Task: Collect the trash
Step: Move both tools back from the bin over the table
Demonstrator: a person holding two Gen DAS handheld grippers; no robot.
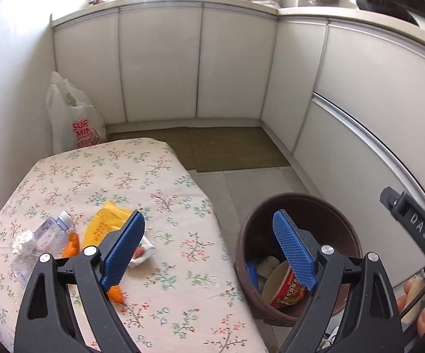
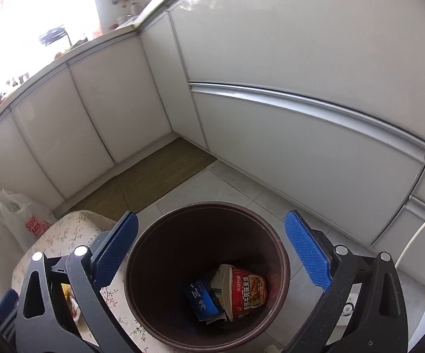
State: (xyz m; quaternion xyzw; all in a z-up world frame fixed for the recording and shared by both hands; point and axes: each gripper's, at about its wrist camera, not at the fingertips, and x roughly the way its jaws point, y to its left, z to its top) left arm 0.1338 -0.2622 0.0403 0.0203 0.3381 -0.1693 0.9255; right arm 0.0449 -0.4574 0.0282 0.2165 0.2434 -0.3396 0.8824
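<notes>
My left gripper (image 1: 209,220) is open and holds nothing. It hangs over the right edge of a table under a floral cloth (image 1: 168,176), between the table's litter and a brown bin (image 1: 297,203). On the cloth lie a clear plastic bottle (image 1: 42,241), a yellow packet (image 1: 103,223), orange peel (image 1: 71,245) and a small white wrapper (image 1: 143,250). My right gripper (image 2: 212,220) is open and empty above the bin (image 2: 206,206). Inside the bin lie a red noodle cup (image 2: 247,291) and a blue carton (image 2: 200,300).
White kitchen cabinets (image 1: 159,64) wrap around the back and right. A woven mat (image 1: 227,147) lies on the tiled floor before them. A white shopping bag (image 1: 74,117) stands in the corner behind the table. A white cable (image 2: 418,229) hangs at the right.
</notes>
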